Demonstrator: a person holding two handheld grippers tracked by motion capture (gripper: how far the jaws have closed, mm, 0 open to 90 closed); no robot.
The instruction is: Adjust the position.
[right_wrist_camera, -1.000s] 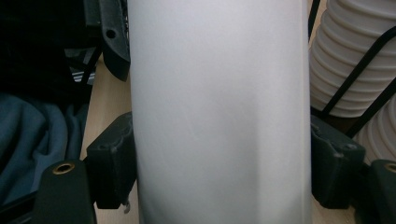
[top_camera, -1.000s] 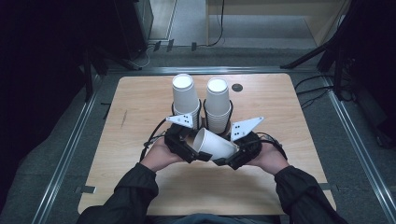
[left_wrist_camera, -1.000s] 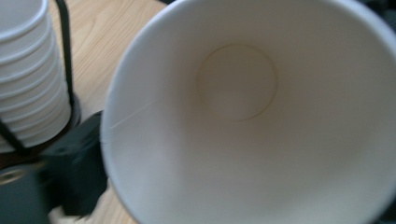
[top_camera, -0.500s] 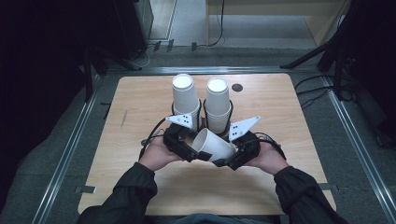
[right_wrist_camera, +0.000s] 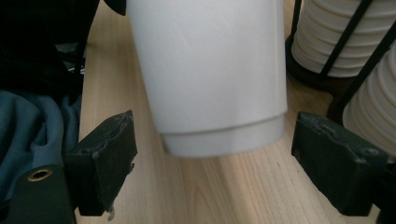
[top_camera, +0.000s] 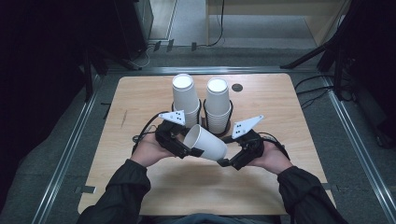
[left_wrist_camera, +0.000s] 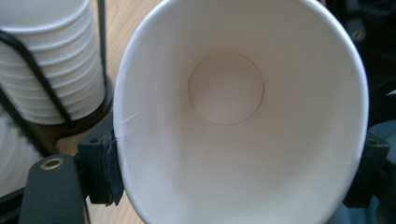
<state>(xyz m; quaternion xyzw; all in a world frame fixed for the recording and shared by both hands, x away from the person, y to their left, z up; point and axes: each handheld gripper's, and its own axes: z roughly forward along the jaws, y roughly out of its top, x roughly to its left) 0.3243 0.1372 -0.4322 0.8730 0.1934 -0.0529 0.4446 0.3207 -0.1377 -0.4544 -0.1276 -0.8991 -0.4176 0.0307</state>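
A white paper cup (top_camera: 205, 142) lies on its side in the air between my two grippers, above the table's middle. My left gripper (top_camera: 189, 140) grips it at the mouth. In the left gripper view the pads (left_wrist_camera: 105, 168) press on the rim of the cup (left_wrist_camera: 224, 116), whose jaws have just been closing on it. My right gripper (top_camera: 225, 151) is at the cup's base. Its jaws have just been opening, and in the right gripper view the pads (right_wrist_camera: 112, 158) stand clear on either side of the cup (right_wrist_camera: 210, 70).
Two stacks of upturned white cups (top_camera: 185, 95) (top_camera: 218, 100) stand in black wire holders just behind the grippers. The wooden table (top_camera: 140, 93) has a small dark round hole (top_camera: 237, 87) at the back. Metal rails and cables lie on the floor around it.
Hands and cup stay nearly in place. The right gripper's jaws look a little wider around the cup's base than before.
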